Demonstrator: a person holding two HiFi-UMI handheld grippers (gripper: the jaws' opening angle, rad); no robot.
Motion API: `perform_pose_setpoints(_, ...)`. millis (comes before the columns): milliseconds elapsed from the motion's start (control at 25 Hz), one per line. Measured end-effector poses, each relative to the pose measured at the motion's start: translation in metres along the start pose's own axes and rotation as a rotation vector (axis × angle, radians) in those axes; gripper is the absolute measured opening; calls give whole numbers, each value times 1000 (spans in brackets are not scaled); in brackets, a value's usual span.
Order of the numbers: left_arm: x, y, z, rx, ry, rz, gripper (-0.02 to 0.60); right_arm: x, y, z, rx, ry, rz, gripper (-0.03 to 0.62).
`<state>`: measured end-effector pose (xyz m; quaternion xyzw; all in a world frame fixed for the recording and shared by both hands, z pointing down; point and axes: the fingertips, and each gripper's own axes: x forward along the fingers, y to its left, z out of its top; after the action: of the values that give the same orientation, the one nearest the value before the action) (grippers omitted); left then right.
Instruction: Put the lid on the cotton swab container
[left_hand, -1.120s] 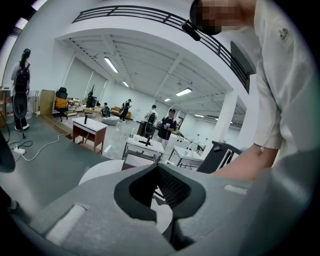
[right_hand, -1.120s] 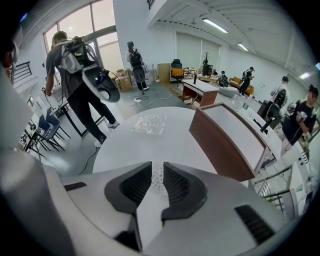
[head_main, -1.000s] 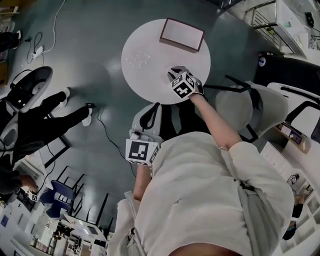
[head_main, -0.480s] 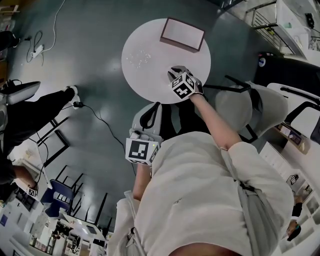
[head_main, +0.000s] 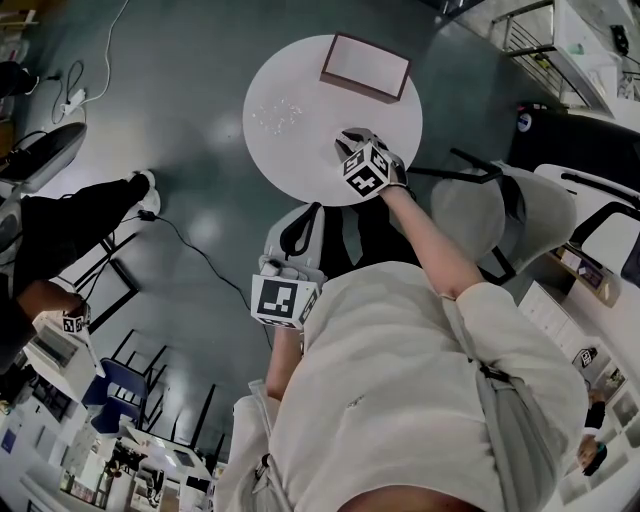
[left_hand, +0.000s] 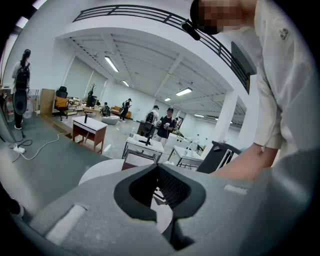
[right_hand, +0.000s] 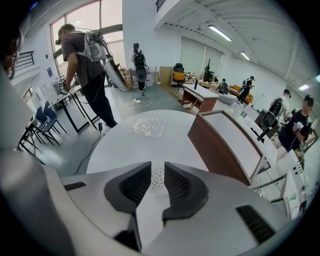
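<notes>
r gripper (right_hand: 157, 167), lower centre of its view, pinches the cotton swab container (right_hand: 157, 178) on the round white table (right_hand: 150, 145), jaws only a bit apart. l gripper (left_hand: 158, 170) is pressed together w/ nothing inside. brown box (right_hand: 225, 140) lies at right.

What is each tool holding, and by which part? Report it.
Right tool grips the cotton swab container by its opposite sides near the open top, one pad on each side. Left tool is shut and holds nothing.
</notes>
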<state>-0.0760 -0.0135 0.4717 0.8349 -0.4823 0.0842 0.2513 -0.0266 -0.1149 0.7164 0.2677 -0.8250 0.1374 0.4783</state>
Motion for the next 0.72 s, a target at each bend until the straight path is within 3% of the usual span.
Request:
perform_pose_setpoints(320,1,1,4,-2,-2,2,5,-5,-7,2,4,-13,-51,145)
perform_pose_setpoints(480,3,1,3,-3,0,1,5,-3,-3,6,44,-29,-11,239)
perform_pose_setpoints(720,6,2,3,-6,3,1,5,5,-1,4,35,0,10,254)
